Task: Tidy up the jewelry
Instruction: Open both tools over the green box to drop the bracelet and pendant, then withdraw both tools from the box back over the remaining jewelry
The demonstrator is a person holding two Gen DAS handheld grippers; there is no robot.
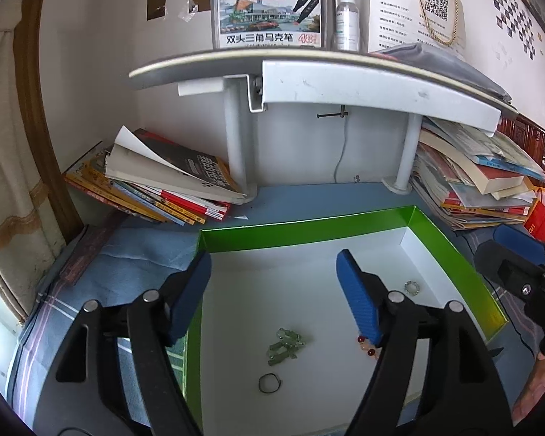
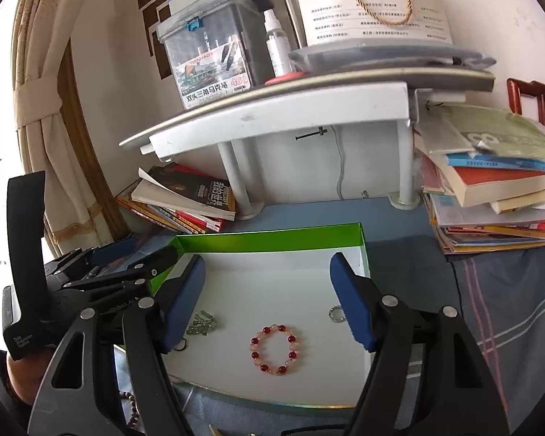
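1. Left tool [image 1: 274, 298] has its blue pads spread wide with nothing between them. It hangs over the near-left part of the green-walled box [image 1: 309, 223], in the lower middle of the left wrist view.
2. Right tool [image 2: 269, 299] is the same deal: jaws apart, not gripping anything, sitting over the box's white floor at the bottom centre of the right wrist view.
3. Each tool pokes into the other's camera, the right one at the right edge of the left view and the left one at the left edge of the right view.
4. The jewelry is all lying loose on the box floor:
   - a red and pink bead bracelet [image 2: 274, 349] lies flat, low in the right view, between the right tool's pads but untouched
   - a crumpled pale green bead strand [image 1: 285, 345] sits low centre in the left view
   - a thin dark loop [image 1: 269, 384] is just below that strand
   - a small clear-bead ring [image 1: 411, 287] is over toward the box's right wall
5. The box sits on a tabletop [image 1: 301, 200] with a blue striped cloth [image 1: 127, 265] under its left side.
6. Behind it, book stacks [image 1: 156, 185] fill both far corners under a grey shelf [image 1: 363, 83].
7. Up top, a marker case [image 1: 269, 11] and a small clear bottle [image 1: 347, 18] stand on that shelf.
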